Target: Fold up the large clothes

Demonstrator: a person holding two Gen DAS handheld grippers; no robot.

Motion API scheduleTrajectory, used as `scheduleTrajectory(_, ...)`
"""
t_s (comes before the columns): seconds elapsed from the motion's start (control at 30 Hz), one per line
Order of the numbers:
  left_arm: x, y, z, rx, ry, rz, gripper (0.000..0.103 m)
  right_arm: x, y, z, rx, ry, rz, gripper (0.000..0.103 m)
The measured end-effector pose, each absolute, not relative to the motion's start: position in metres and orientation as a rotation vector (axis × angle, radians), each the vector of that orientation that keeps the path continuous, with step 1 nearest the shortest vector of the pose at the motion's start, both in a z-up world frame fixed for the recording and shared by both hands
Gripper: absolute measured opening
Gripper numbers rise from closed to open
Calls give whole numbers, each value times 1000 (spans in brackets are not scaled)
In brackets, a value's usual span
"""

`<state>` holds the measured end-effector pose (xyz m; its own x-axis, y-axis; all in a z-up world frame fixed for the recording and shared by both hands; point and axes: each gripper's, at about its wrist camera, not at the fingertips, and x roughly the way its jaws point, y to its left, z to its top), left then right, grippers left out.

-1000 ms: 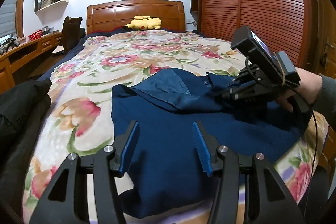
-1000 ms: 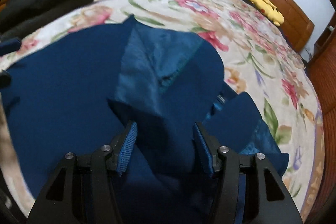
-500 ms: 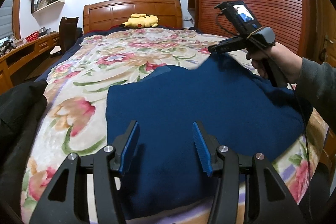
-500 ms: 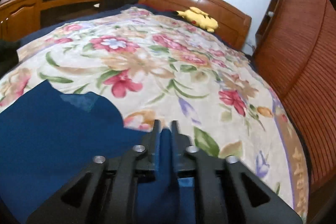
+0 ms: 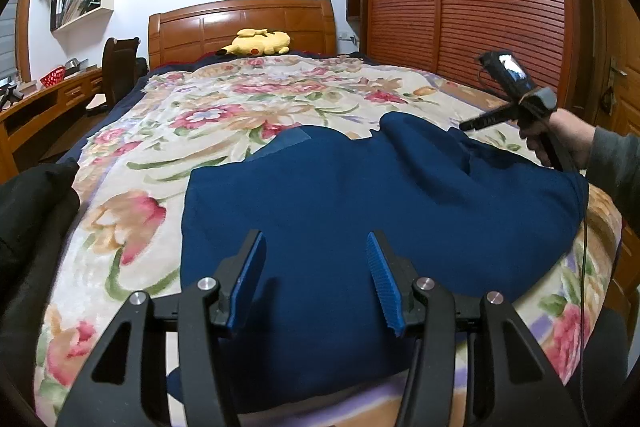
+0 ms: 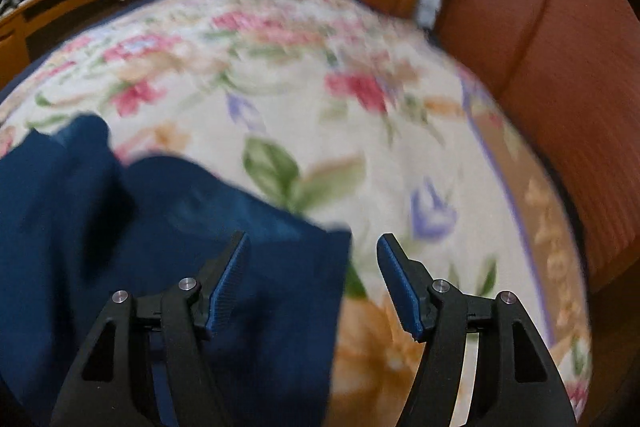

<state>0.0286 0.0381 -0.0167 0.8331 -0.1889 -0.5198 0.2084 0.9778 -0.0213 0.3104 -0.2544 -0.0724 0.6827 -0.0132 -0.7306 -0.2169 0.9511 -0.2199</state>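
Left hand-held gripper (image 5: 316, 277): tilted down over the near end of the bed, blue ribbed pads apart, nothing between them; the cloth lies below, not pinched.
Right hand-held gripper (image 6: 312, 281): jaws opening right now, pads clear of the fabric; a garment edge lies under the left finger, bare bedspread under the right one.
Right hand (image 5: 560, 141): seen from the left wrist camera off to the far right, fist wrapped round the black handle, grey sleeve behind it, fingers of the tool aimed left and slightly down toward the garment's raised fold, just short of it.
Large dark blue knit garment (image 5: 360, 207): spread flat on the bed directly ahead of the left hand-held gripper, reaching under its fingers; one rounded hump of cloth stands up at its far right corner, just in front of the right tool's tips.
Cream floral bedspread (image 5: 224, 115): runs on ahead beyond the garment to the wooden headboard (image 5: 240, 27).
Yellow plush toy (image 5: 258, 43): far ahead, lying against the headboard.
Black garment heap (image 5: 28, 211): off to the left of the left hand-held gripper, at the bed's edge.
Writing: a small lit screen on the right tool, too small to read; no labels legible elsewhere, and the right wrist view is motion-blurred.
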Motion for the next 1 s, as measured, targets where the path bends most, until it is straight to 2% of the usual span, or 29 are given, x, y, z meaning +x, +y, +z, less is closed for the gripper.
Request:
scheduleTrajectory(0.1, 30, 36, -19, 45, 555, -206, 52, 318, -271, -93, -238, 870, 112, 67)
scheduleTrajectory(0.2, 33, 34, -24, 56, 572, -199, 52, 326, -278, -107, -177, 907, 126, 59)
scheduleTrajectory(0.23, 35, 33, -26, 62, 582, -196, 52, 326, -279, -110, -165, 915, 142, 46)
scheduleTrajectory(0.27, 36, 33, -27, 65, 586, -196, 52, 327, -279, -111, -168, 920, 156, 26)
scheduleTrajectory(0.33, 38, 32, -30, 67, 596, -193, 52, 324, -276, -108, -188, 902, 169, 4)
scheduleTrajectory(0.5, 43, 32, -35, 65, 619, -184, 52, 309, -282, -82, -264, 746, 90, 0)
scheduleTrajectory(0.67, 47, 32, -40, 63, 635, -177, 52, 313, -305, -81, -244, 773, -39, 0)
scheduleTrajectory(0.73, 47, 32, -40, 60, 638, -175, 52, 307, -305, -80, -243, 784, -49, 1)
scheduleTrajectory(0.8, 47, 33, -40, 59, 638, -171, 52, 303, -306, -74, -229, 780, -41, 9)
scheduleTrajectory(0.83, 47, 33, -41, 61, 638, -169, 52, 295, -305, -67, -238, 764, -47, 19)
scheduleTrajectory(0.87, 47, 33, -41, 63, 637, -167, 52, 290, -306, -62, -245, 752, -46, 37)
scheduleTrajectory(0.93, 47, 32, -42, 66, 636, -163, 52, 277, -302, -52, -251, 726, -18, 59)
scheduleTrajectory(1.0, 47, 32, -42, 66, 635, -161, 52, 258, -295, -41, -261, 702, 15, 67)
